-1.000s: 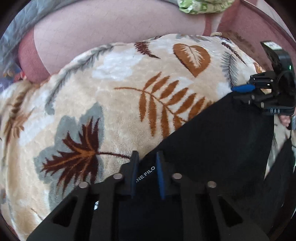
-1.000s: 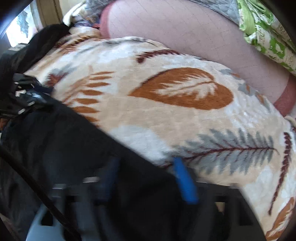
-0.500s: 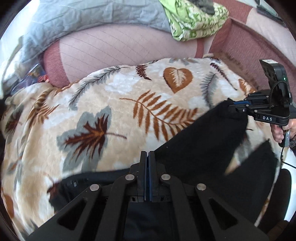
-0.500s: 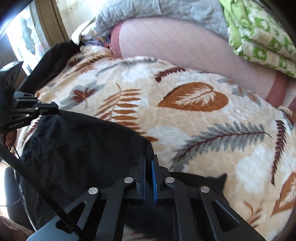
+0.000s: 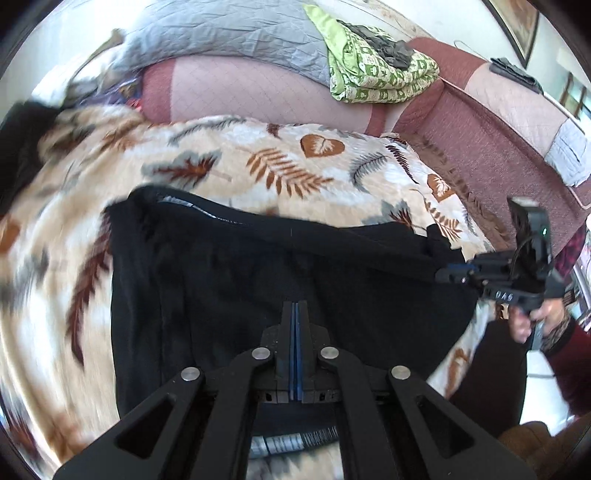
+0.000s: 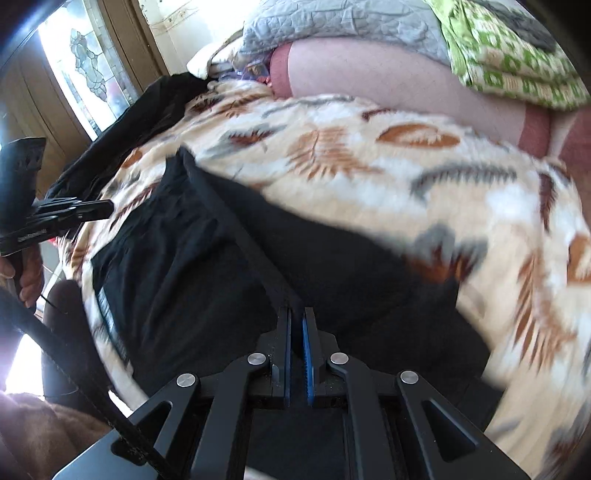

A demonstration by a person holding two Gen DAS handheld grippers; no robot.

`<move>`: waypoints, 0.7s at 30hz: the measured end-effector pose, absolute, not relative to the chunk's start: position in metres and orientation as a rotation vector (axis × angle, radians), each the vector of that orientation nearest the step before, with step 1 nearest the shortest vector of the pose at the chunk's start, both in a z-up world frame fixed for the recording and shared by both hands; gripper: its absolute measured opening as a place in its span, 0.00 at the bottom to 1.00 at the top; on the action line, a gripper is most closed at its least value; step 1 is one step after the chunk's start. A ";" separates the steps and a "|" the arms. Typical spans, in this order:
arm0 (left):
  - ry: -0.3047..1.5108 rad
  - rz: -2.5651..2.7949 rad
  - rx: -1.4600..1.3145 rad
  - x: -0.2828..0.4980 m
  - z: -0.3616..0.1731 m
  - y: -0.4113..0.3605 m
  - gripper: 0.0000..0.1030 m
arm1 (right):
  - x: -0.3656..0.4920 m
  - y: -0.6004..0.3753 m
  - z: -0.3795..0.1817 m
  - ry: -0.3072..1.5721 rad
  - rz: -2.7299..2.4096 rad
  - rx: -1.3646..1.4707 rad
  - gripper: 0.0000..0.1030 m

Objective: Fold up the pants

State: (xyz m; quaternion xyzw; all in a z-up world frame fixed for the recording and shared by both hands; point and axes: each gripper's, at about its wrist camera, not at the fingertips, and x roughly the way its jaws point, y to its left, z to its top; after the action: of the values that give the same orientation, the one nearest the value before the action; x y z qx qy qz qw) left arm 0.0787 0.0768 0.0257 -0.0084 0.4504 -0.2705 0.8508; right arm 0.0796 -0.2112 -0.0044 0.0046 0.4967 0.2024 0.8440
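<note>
**Left wrist view: both grippers over black pants on leaf blanket**

Pose:
- Left gripper (image 5: 294, 314) pointing fwd over middle of pants (image 5: 229, 295), angled down toward cloth. Seen from right wrist cam at far left (image 6: 105, 208), roughly level, person's hand (image 6: 26, 269) gripping handle below.
- Right gripper (image 6: 296, 321) low over pants, pointing along a taut fold ridge running up-left. Seen from left wrist cam at far right (image 5: 448, 274), level, tip at pants' right edge; hand (image 5: 535, 325) on handle, dark red sleeve (image 5: 569, 362) behind.

Surface / room:
- Pants spread broad on cream plush blanket (image 5: 295, 166) w/ brown + grey leaf print. Waistband edge w/ pale lettering near bottom of left view (image 5: 291, 441).
- Blanket covers a pink/maroon sofa (image 5: 240, 96). Grey quilt (image 5: 221, 33) and green patterned cloth (image 5: 376, 74) piled on backrest.
- Other black garment (image 6: 155, 103) draped at blanket's far left end. Door w/ patterned glass (image 6: 85, 70) beyond. Edges of both views motion-blurred.

Fingers:
- Left: blue pads pressed together, no gap visible. Cannot tell if any cloth pinched – tips seen against black fabric only.
- Right: narrow slot btwn pads, black fabric ridge running into it; clamped on pants. From left cam, cloth pulled taut to its tip.
</note>
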 end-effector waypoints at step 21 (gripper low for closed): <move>1.148 -0.325 -0.513 0.200 -0.038 0.109 0.71 | 0.028 -0.226 0.006 0.969 0.360 0.154 0.06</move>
State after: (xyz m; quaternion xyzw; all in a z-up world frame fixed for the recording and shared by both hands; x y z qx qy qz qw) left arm 0.1999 0.1087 -0.0379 -0.2388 0.5346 -0.1514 0.7964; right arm 0.0277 -0.2255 0.0056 0.0738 0.4630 0.1718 0.8664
